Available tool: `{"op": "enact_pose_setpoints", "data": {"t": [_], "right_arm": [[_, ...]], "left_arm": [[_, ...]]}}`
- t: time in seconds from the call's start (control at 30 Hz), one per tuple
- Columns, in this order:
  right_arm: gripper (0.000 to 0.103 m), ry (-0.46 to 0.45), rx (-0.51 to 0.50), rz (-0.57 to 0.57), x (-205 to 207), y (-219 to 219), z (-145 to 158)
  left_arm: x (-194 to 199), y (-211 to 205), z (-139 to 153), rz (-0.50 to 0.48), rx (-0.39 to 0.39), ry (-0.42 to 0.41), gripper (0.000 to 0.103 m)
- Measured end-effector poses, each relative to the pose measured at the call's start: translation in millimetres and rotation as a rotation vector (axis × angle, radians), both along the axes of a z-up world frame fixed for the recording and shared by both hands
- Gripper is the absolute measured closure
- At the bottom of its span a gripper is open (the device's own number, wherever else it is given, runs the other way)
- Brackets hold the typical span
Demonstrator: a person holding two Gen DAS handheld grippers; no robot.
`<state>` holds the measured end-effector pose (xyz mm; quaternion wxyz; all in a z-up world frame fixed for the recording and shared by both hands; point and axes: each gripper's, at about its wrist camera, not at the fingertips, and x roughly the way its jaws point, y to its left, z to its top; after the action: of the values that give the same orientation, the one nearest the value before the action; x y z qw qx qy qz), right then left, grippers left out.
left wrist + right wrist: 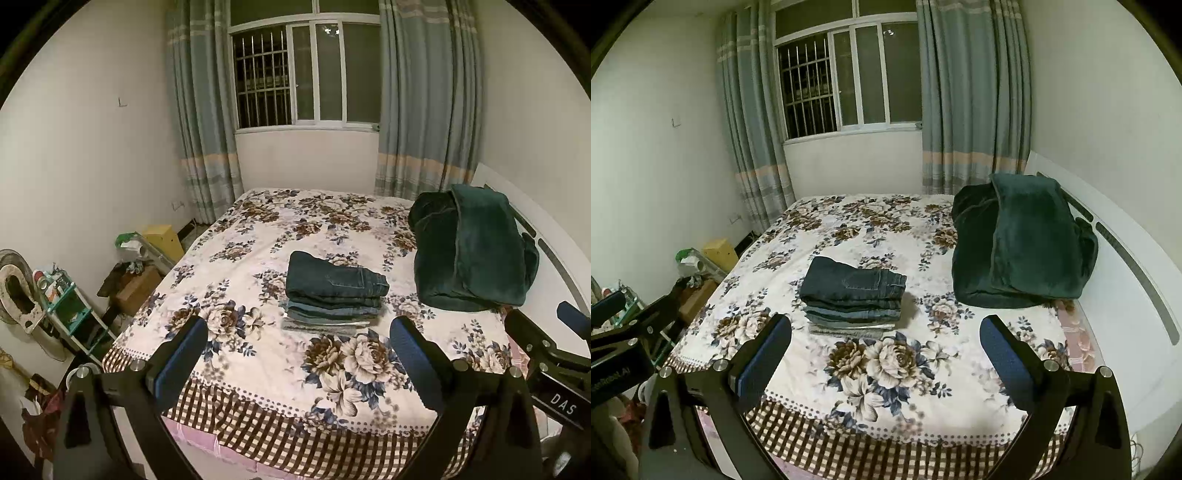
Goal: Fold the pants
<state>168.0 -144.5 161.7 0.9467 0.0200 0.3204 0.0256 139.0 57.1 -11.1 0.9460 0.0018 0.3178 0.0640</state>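
Observation:
A stack of several folded pants (334, 295), dark denim on top and lighter ones below, sits in the middle of the floral bed sheet (266, 229). It also shows in the right wrist view (851, 297). My left gripper (299, 354) is open and empty, held above the near edge of the bed, short of the stack. My right gripper (886, 350) is open and empty too, beside the left one. The right gripper shows at the right edge of the left wrist view (554, 343), and the left gripper shows at the left edge of the right wrist view (624, 332).
A folded dark green blanket (472, 251) lies at the right by the white headboard (1126, 258). A teal rack (70, 310), boxes and clutter stand on the floor left of the bed. A curtained window (306, 74) is at the far wall.

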Motion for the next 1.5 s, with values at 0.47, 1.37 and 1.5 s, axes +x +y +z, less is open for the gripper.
{"op": "enact_pose_setpoints", "data": {"t": [0.47, 1.37, 1.5], "right_arm": [[0.0, 0.008, -0.002, 0.033, -3, 5, -2], [0.0, 0.013, 0.003, 0.059, 3, 15, -6], [0.0, 0.015, 0.003, 0.057, 2, 15, -7]], "left_arm": [[-4, 1, 0, 0.005, -0.002, -0.004, 0.002], [-7, 5, 1, 0.018, -0.01, -0.006, 0.002], [-7, 4, 4, 0.019, -0.013, -0.003, 0.002]]}}
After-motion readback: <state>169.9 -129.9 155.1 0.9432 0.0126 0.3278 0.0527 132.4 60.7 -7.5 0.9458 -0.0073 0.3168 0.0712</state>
